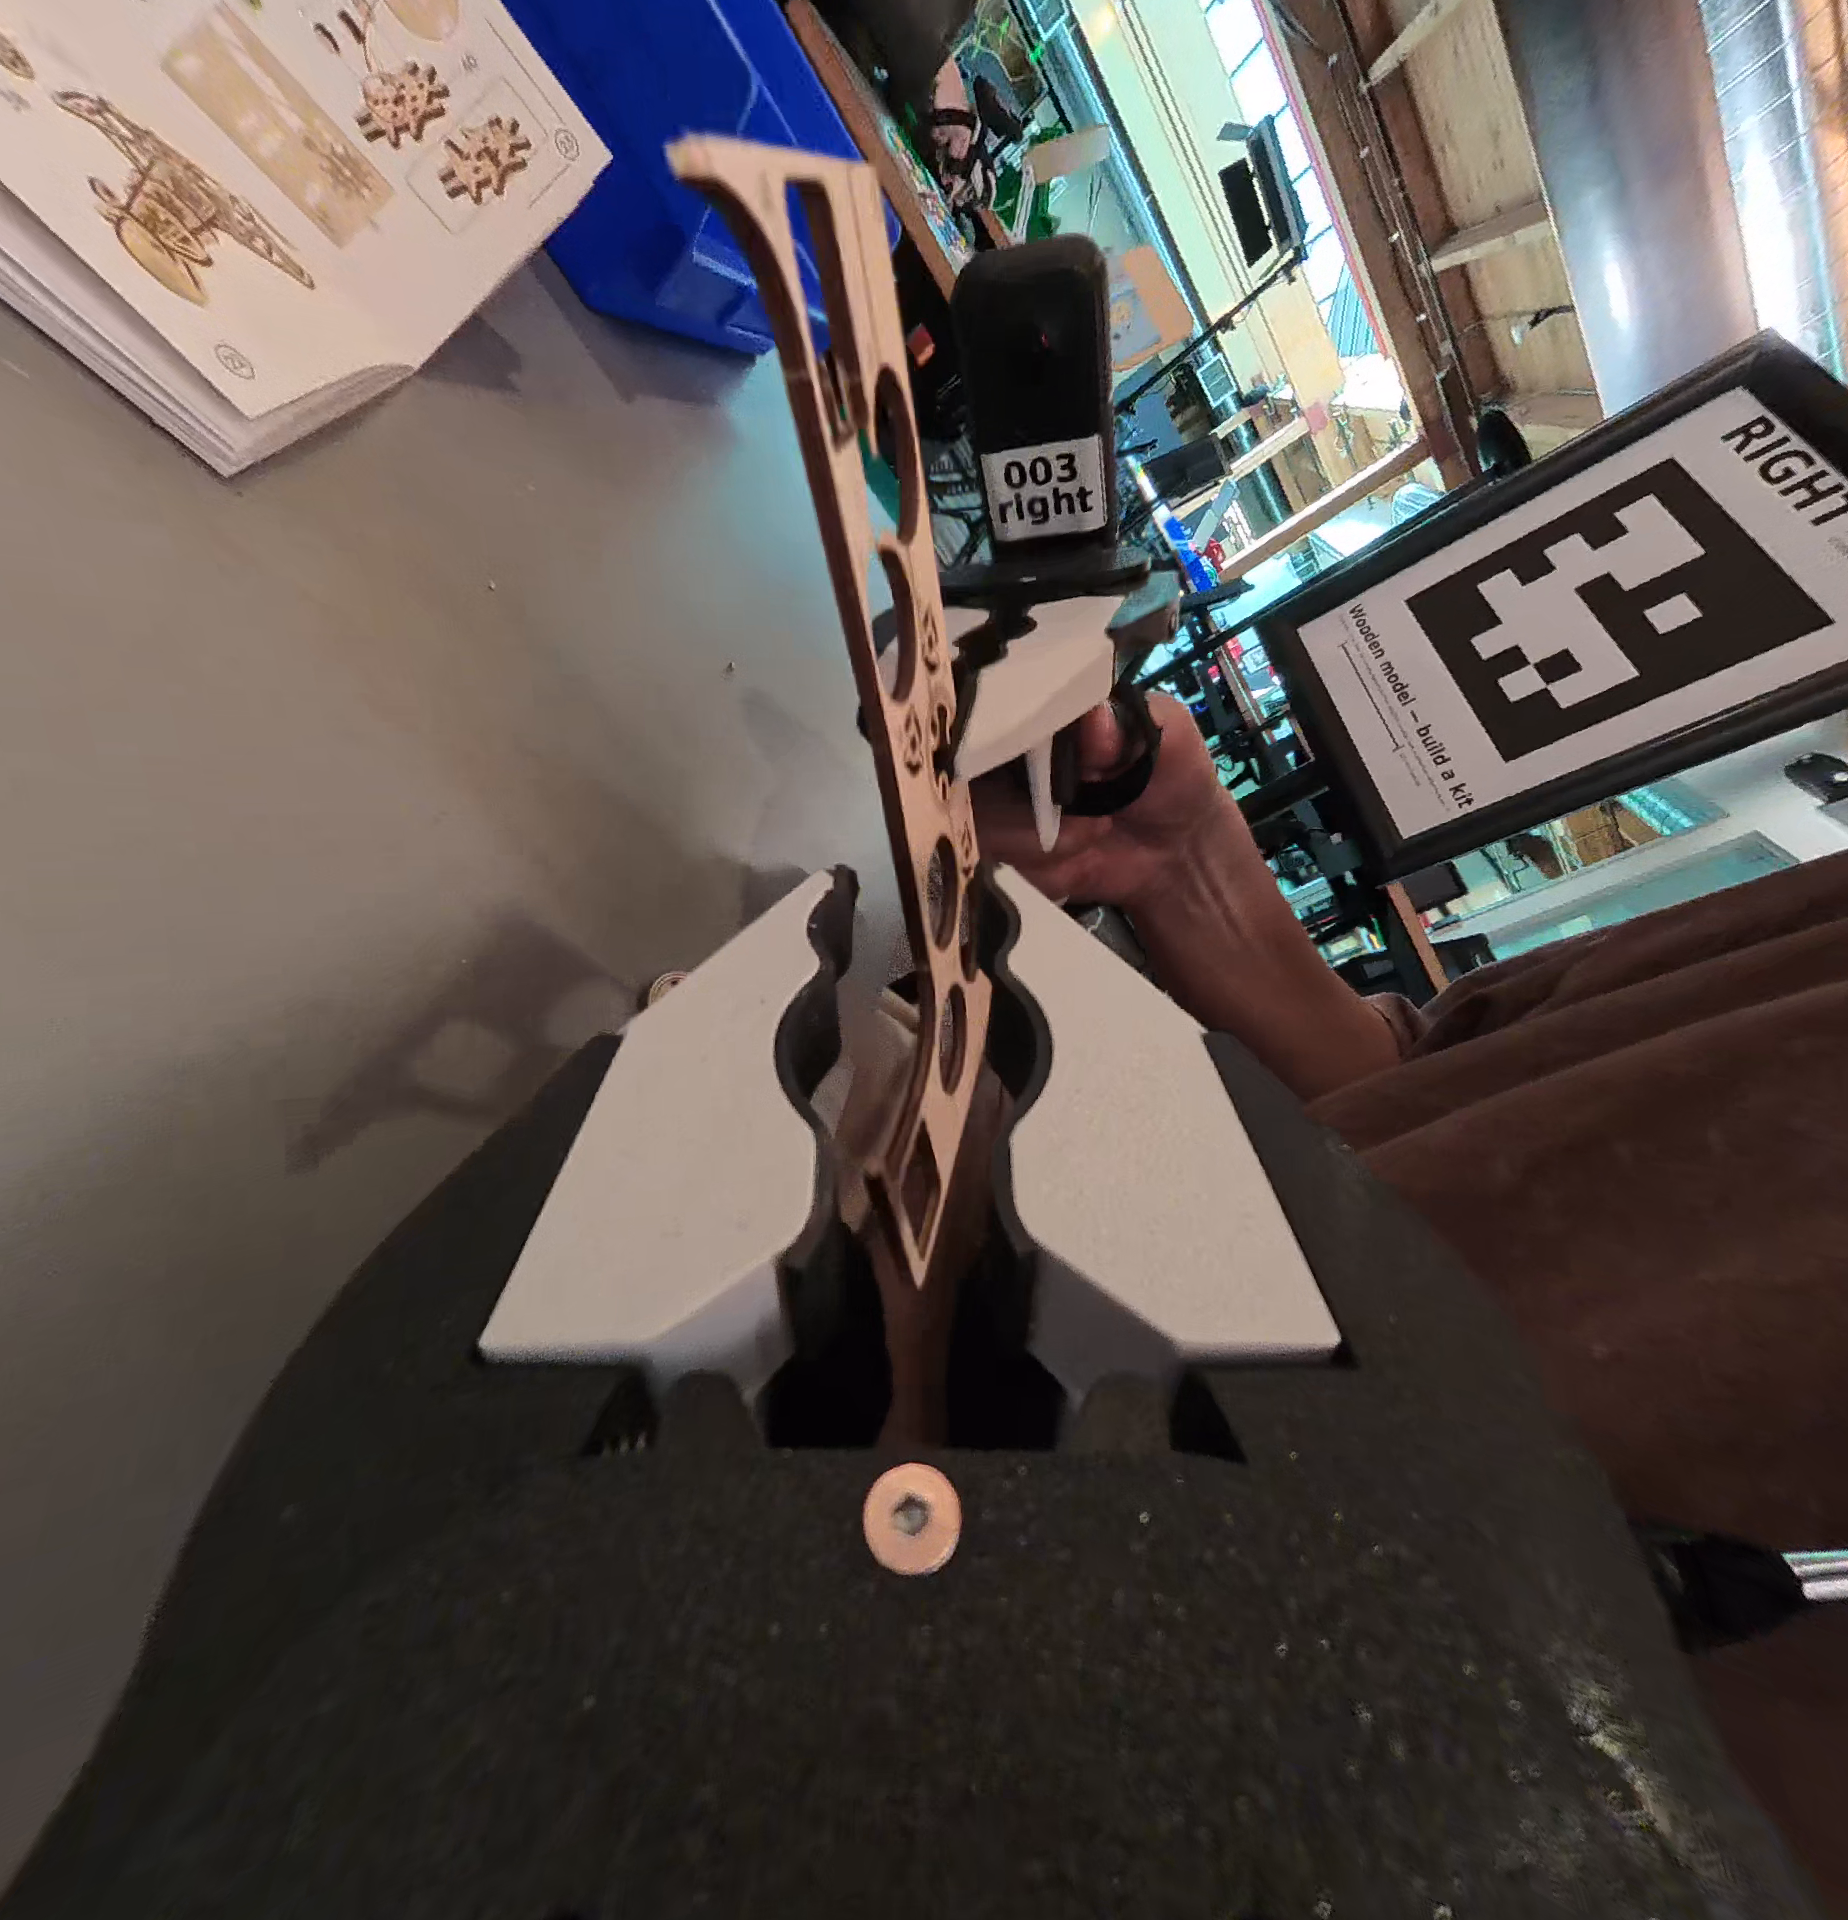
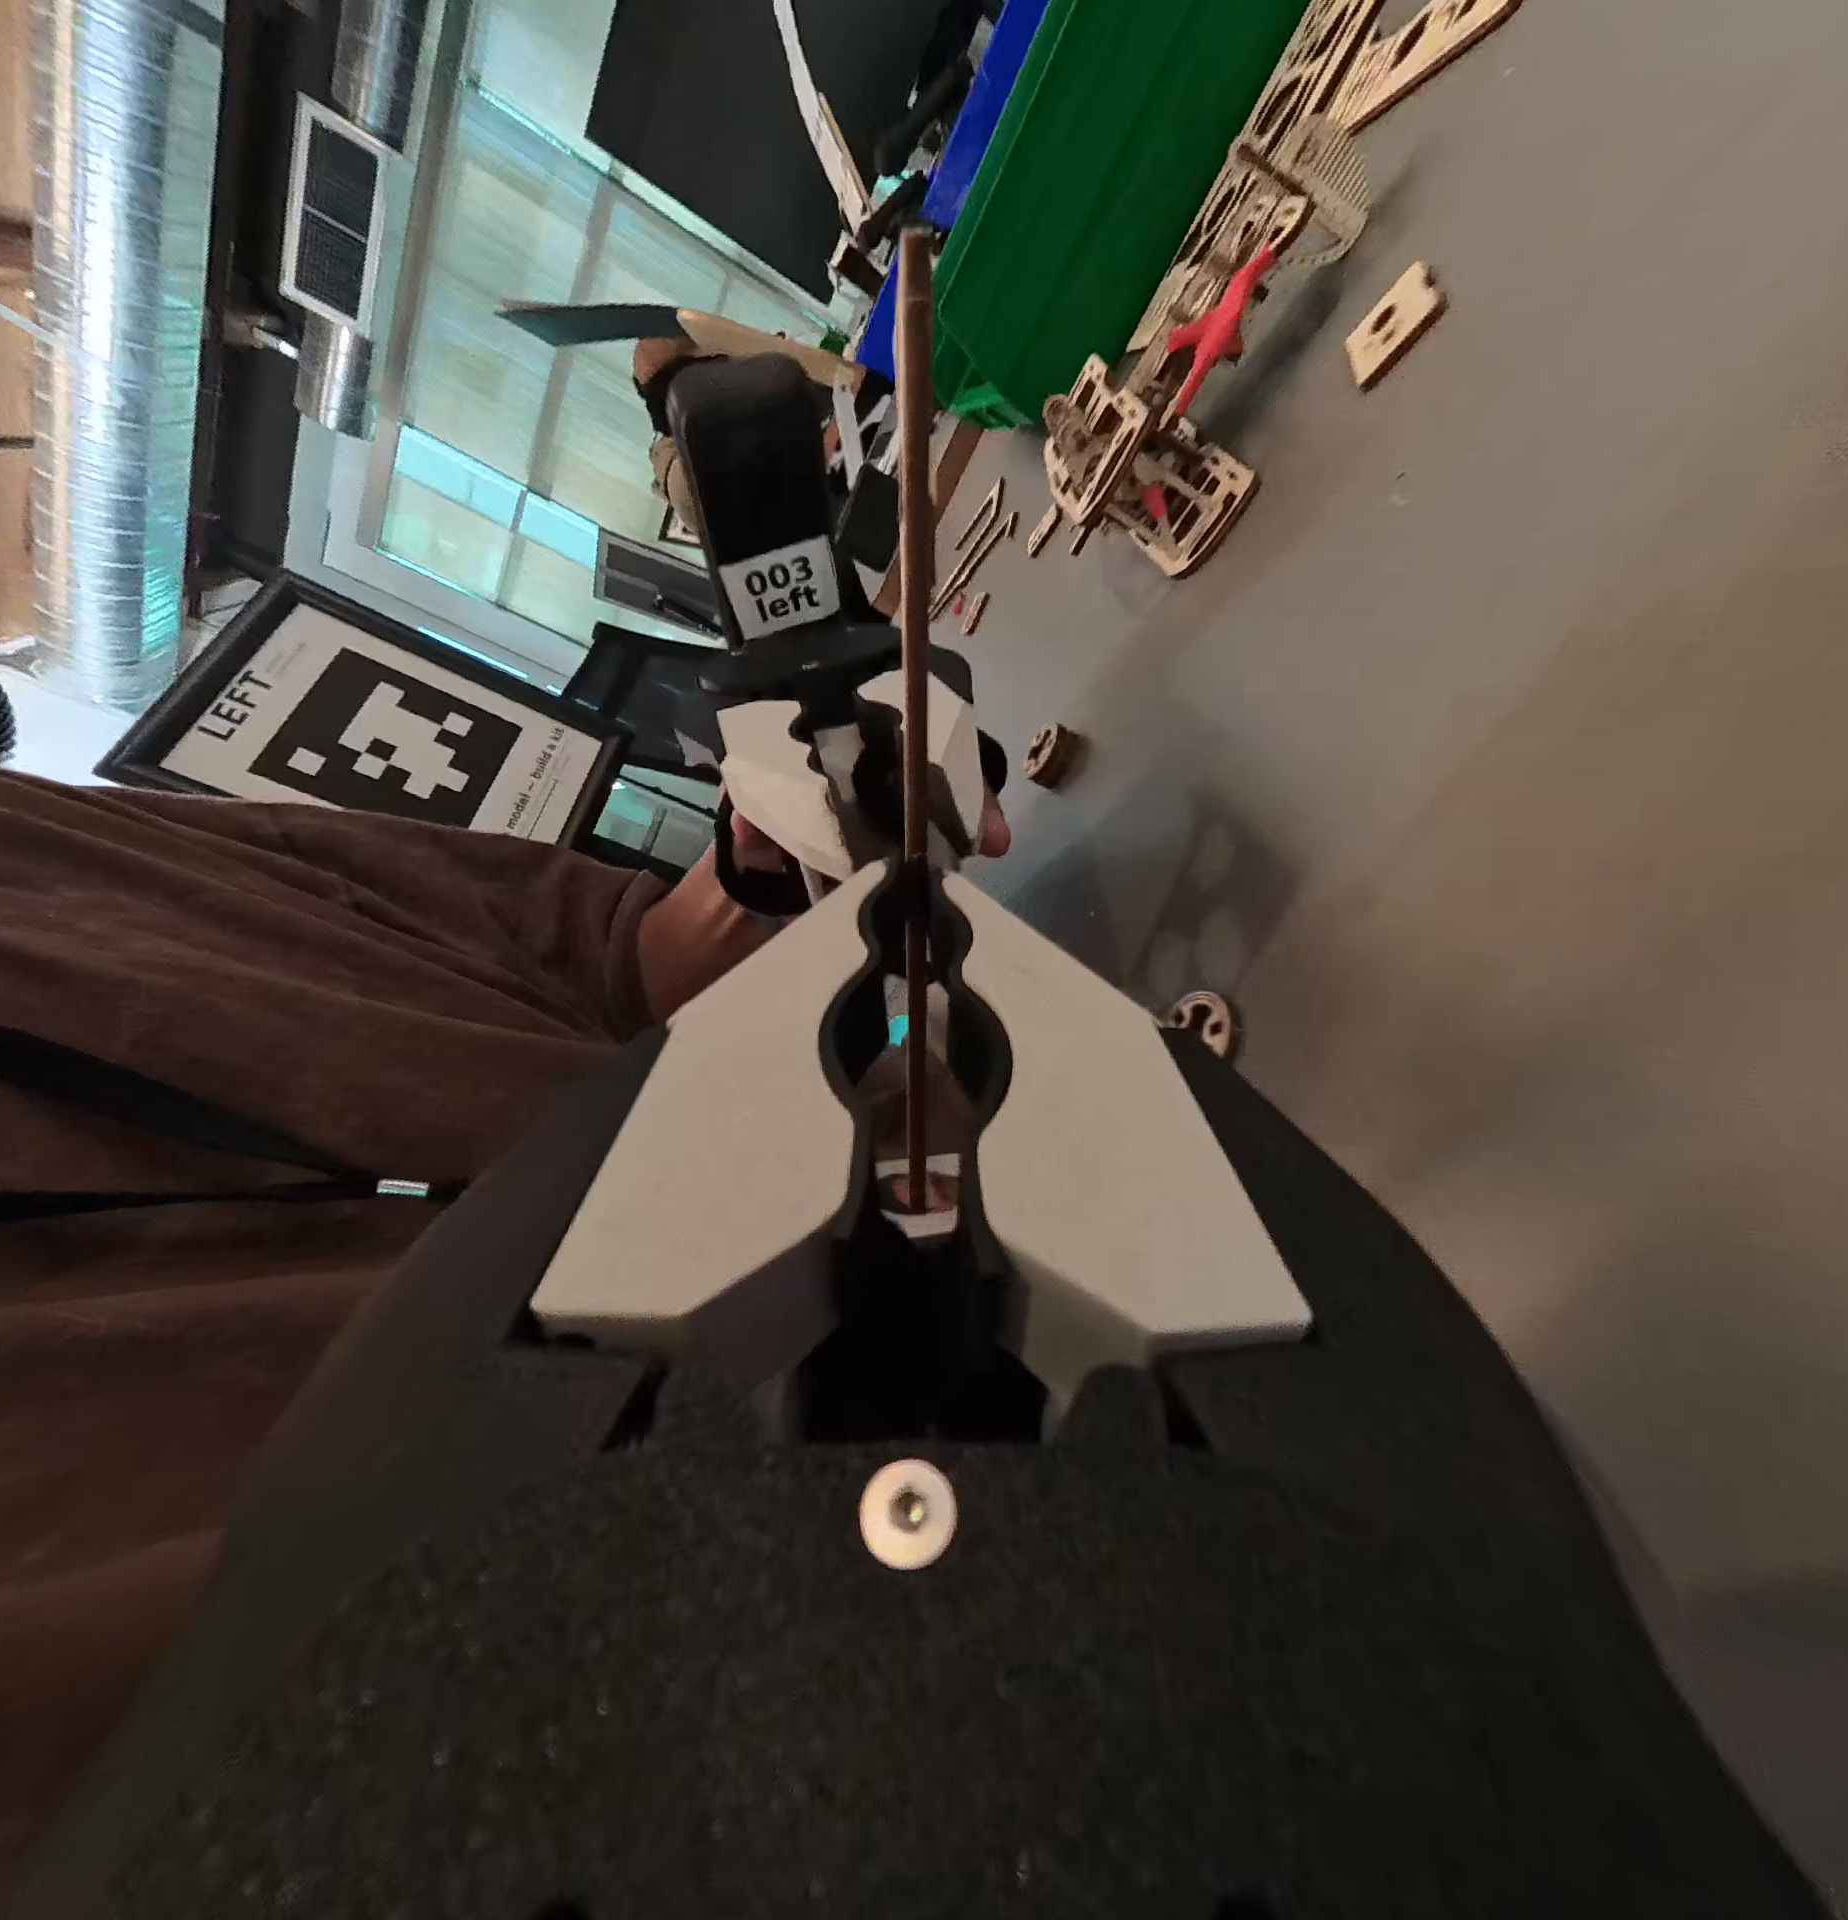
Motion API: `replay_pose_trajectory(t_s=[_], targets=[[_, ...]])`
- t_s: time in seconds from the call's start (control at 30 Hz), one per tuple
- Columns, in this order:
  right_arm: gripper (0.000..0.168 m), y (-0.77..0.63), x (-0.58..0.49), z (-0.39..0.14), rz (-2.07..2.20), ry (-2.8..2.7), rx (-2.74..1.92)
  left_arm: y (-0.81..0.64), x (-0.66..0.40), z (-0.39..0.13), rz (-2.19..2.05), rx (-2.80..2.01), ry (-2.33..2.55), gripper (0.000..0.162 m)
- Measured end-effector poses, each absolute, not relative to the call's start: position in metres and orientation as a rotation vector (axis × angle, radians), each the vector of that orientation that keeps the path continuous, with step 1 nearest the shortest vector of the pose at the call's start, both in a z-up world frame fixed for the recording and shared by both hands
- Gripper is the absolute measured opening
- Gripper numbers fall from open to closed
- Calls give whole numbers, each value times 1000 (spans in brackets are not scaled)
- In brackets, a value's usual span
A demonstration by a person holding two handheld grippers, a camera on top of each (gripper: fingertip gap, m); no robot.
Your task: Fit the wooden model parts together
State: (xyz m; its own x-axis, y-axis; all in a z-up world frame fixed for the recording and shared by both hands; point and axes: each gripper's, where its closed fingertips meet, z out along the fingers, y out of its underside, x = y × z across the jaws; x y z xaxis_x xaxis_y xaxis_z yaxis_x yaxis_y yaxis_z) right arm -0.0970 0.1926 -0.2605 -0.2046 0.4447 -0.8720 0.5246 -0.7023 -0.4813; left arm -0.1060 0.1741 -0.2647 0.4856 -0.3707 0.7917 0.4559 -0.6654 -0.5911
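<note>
both grippers meet on one flat wooden model part (image 1: 904, 665), a long laser-cut strip pierced with round and diamond holes. left gripper (image 1: 915, 904) is clamped on the lower stretch of it, white fingers (image 1: 691, 1143) pressed in from either side, the strip rising out past the tips to a forked end. right gripper (image 2: 915, 883) pinches the same piece; from its own camera the part shows edge-on, a thin dark line (image 2: 915, 623) running straight up between the closed fingertips. the two tools face each other, tips nearly touching, each one gripped by a person's hand (image 1: 1138, 831) coming out of a brown sleeve (image 1: 1626, 1091).

everything is held up off the grey table (image 2: 1522, 935). lying there, well apart from the held strip, is a partly built wooden assembly (image 2: 1148, 488) with a red piece (image 2: 1216, 322) just beyond it, loose wooden gears (image 2: 1053, 750) and small offcuts nearby. a green bin (image 2: 1086, 177) and a blue bin (image 1: 681, 156) sit along the far edge, and an open instruction booklet (image 1: 255, 208) rests on the table beside the blue one. framed marker cards (image 1: 1585, 603) stand behind.
</note>
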Motion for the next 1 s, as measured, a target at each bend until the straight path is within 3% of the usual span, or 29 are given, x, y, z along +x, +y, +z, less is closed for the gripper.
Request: replay_pose_trajectory(t_s=[0.17,0.37,0.43,1.0], targets=[[5,185,-106,-261,-2086,1187,1933,174,-105,-262,-1323,-1888,-70,0],[13,179,-113,-257,-2126,1165,1894,171,-103,-255,-1436,-1823,-104,0],[4,176,-114,-253,-2151,1150,1863,171,-103,-256,-1455,-1815,-117,0],[4,178,-118,-265,-2095,1303,2018,172,-106,-268,-1269,-1896,-76,2]])
